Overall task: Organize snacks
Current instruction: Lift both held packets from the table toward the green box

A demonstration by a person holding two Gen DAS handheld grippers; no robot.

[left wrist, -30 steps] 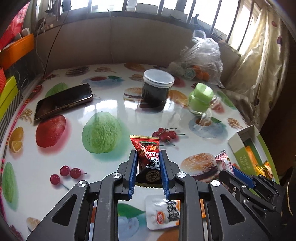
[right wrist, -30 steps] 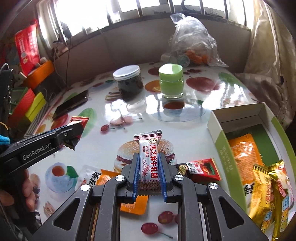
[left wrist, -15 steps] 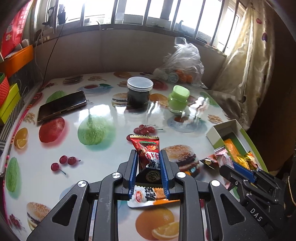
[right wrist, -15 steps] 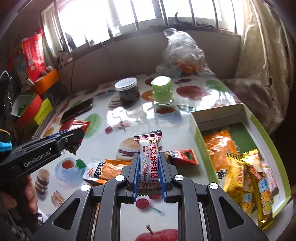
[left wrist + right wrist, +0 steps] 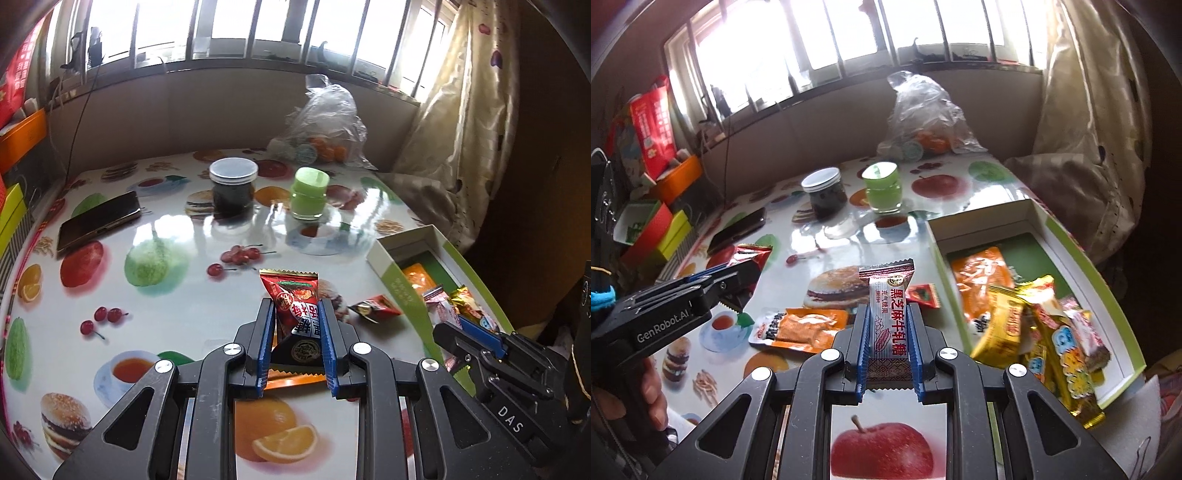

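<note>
My left gripper (image 5: 295, 314) is shut on a red snack packet (image 5: 295, 299) and holds it above the table; it also shows in the right wrist view (image 5: 738, 273). My right gripper (image 5: 888, 317) is shut on a white and maroon candy bar (image 5: 886, 306), held above the table left of the white and green box (image 5: 1067, 240). The box holds an orange packet (image 5: 979, 280) and several yellow snacks (image 5: 1034, 325). An orange and white packet (image 5: 801, 325) and a small red packet (image 5: 923, 295) lie on the table.
A dark jar with a white lid (image 5: 232, 188), a green jar (image 5: 308, 195), a phone (image 5: 98, 221) and a clear plastic bag (image 5: 325, 129) stand further back on the fruit-print table (image 5: 110, 288). Coloured boxes (image 5: 653, 229) sit at the left edge.
Both grippers have lifted and pulled back with their snacks. The box has come further into both views, and the right gripper now sits close beside it.
</note>
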